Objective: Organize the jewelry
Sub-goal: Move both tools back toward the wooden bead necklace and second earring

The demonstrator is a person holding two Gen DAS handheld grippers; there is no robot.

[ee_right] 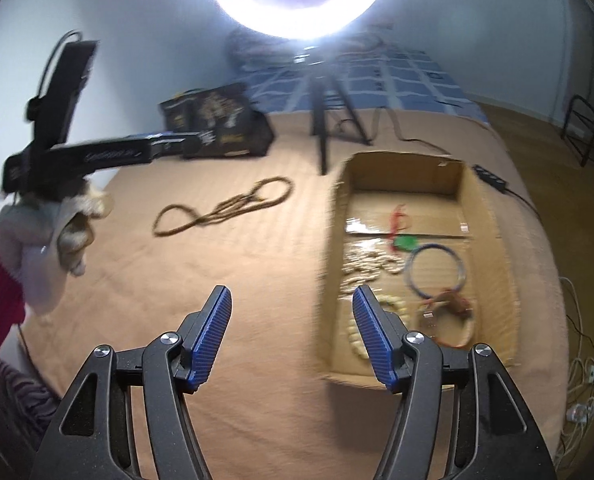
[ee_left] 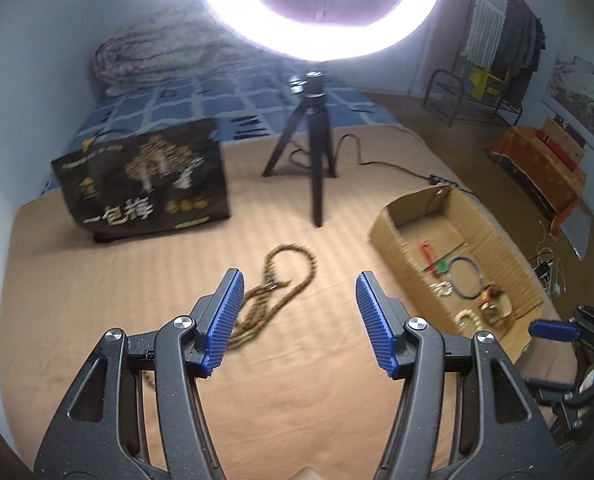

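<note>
One bead necklace, one cardboard box, two tongs.

ring light glare overhead | motion blur | fisheye edges dark

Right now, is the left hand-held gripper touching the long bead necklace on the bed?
Apart. The right wrist view shows the left hand-held gripper raised clear above the long bead necklace.

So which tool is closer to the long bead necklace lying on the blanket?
Left. The left tool hovers open just short of the bead necklace; the right tool sits open farther off, by the cardboard box.
</note>
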